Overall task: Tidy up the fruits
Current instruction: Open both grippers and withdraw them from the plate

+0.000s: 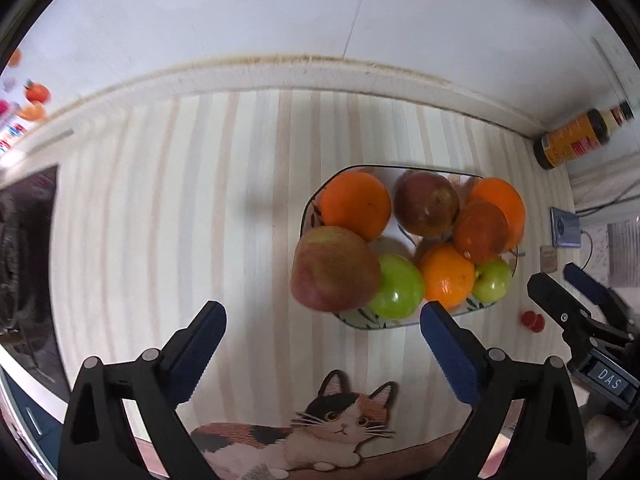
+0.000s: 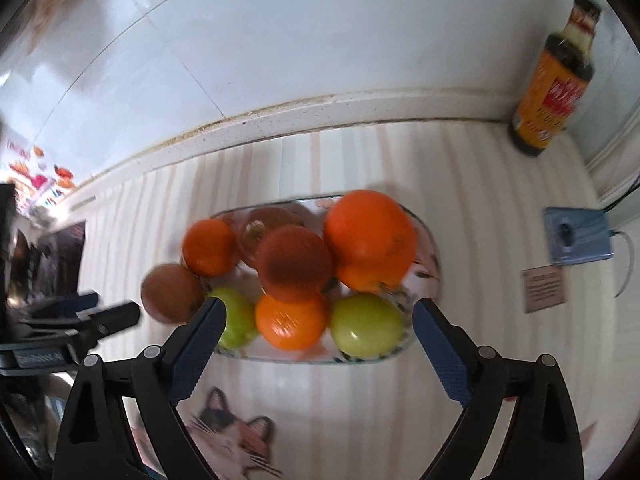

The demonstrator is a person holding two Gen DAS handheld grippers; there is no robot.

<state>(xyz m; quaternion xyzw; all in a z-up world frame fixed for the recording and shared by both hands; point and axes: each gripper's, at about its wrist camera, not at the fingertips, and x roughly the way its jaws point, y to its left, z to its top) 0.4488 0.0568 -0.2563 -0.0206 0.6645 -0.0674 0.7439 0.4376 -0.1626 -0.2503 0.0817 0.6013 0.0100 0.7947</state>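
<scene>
A patterned plate (image 1: 362,322) on the striped mat holds several fruits: oranges (image 1: 355,204), red apples (image 1: 426,204) and green apples (image 1: 398,292). A large red-green apple (image 1: 334,268) sits on the plate's left rim. My left gripper (image 1: 322,340) is open and empty, just in front of the plate. In the right wrist view the plate (image 2: 428,276) is heaped with the same fruit, an orange (image 2: 370,232) on top. My right gripper (image 2: 316,326) is open and empty, its fingers on either side of the plate's near edge.
A dark sauce bottle (image 1: 580,138) with an orange label stands in the back right corner, also in the right wrist view (image 2: 554,92). A blue device (image 2: 578,234) with a cable and a small card (image 2: 544,288) lie to the right. A small red object (image 1: 532,320) lies right of the plate.
</scene>
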